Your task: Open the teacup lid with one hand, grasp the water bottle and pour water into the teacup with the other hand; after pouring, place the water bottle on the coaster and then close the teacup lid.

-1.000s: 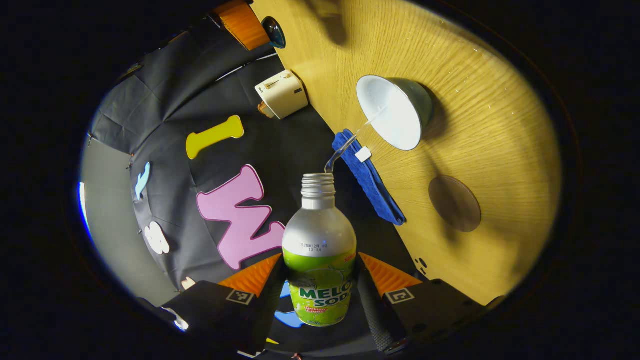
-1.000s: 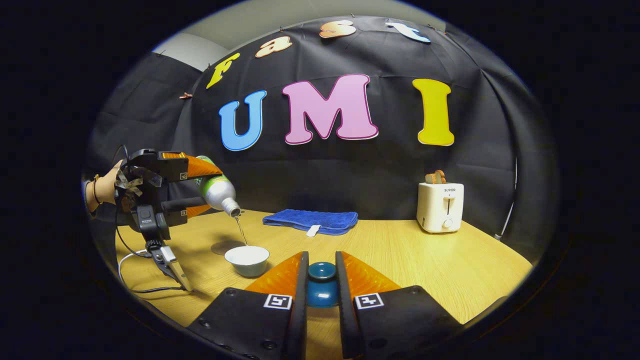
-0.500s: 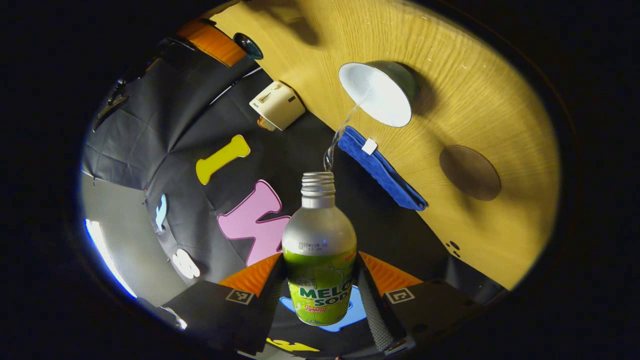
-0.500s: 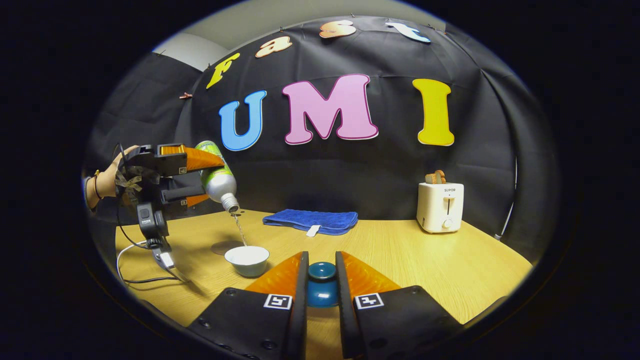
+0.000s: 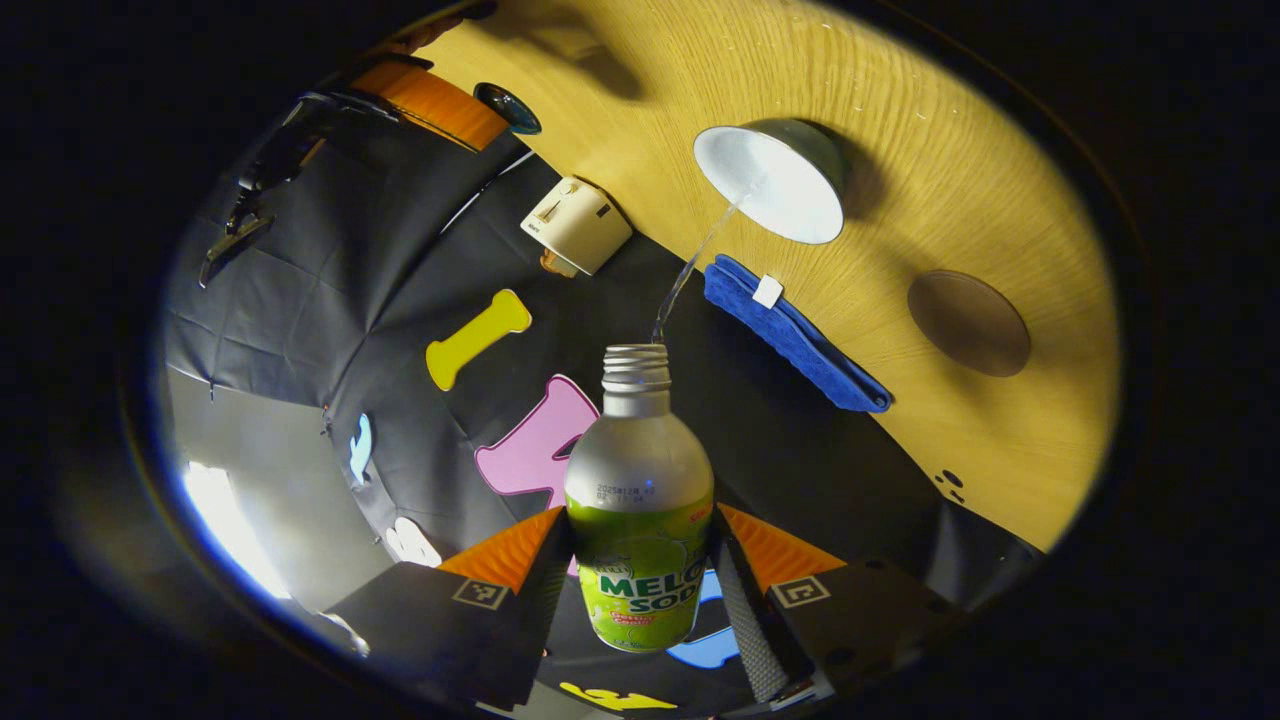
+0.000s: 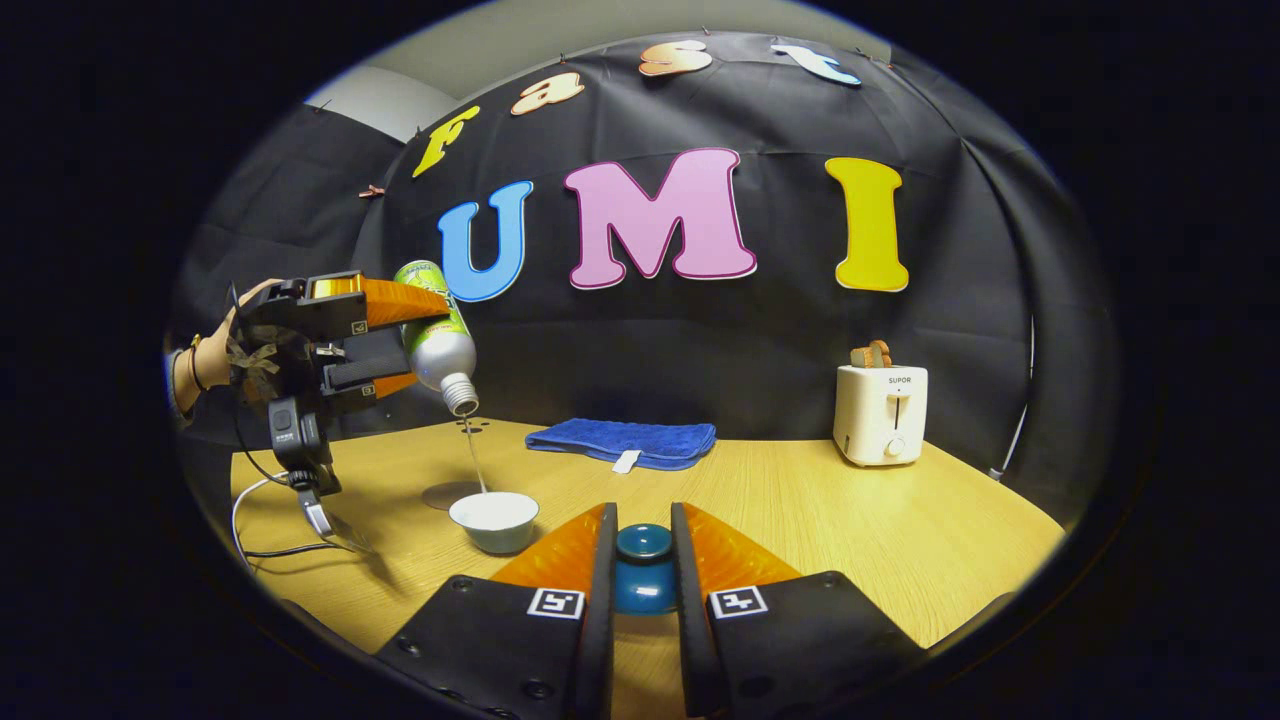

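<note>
The left hand-held gripper grips the bottle between both fingers and has tipped it steeper over the last second, raising it a little. A thin stream runs from the neck into the open cup, landing near its rim on the left gripper view, so the pour is well under way and may soon be enough. The cup stands on the tabletop, with the round coaster just beside it, bare and ready for the bottle. The right hand-held gripper stays low in front, clenched on the blue lid, parked well clear of the cup until closing.
</note>
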`<state>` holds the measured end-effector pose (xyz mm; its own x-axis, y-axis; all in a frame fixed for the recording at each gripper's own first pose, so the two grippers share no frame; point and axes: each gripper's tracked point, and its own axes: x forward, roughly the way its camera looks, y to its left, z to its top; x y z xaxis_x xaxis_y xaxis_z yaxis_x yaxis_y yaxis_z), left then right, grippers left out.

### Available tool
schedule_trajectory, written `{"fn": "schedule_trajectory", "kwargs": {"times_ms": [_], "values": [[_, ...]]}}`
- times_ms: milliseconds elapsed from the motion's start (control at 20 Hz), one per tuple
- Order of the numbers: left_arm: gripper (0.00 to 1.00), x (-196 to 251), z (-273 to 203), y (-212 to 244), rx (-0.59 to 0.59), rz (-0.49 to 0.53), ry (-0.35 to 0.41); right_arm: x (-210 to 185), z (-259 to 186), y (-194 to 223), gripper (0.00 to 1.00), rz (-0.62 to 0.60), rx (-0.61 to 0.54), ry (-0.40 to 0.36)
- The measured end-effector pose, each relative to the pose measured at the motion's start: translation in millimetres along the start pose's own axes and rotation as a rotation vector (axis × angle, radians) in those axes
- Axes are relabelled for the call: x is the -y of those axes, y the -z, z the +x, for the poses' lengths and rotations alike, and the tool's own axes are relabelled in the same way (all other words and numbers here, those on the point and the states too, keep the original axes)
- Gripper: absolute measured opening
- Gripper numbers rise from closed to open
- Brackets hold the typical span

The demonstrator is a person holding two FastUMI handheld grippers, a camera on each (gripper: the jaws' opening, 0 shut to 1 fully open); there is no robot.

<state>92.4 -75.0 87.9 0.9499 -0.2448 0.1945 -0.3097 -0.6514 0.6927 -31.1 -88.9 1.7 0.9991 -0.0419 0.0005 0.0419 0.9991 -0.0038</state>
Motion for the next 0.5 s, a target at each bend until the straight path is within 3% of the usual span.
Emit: {"fn": "schedule_trajectory", "kwargs": {"times_ms": [100,300,500], "values": [[0.80,16.6,-3.4,-6.4,-0.010,-0.146,0.063,0.1,-0.1,0.0,0.31,0.000,0.000,0.000],[0.80,43.9,-12.5,-44.5,0.024,-0.538,0.180,-0.2,-0.5,0.1,0.31,0.000,0.000,0.000],[0.80,52.3,-15.3,-66.9,0.008,-1.045,0.283,-0.1,0.0,0.1,0.31,0.000,0.000,0.000]]}}
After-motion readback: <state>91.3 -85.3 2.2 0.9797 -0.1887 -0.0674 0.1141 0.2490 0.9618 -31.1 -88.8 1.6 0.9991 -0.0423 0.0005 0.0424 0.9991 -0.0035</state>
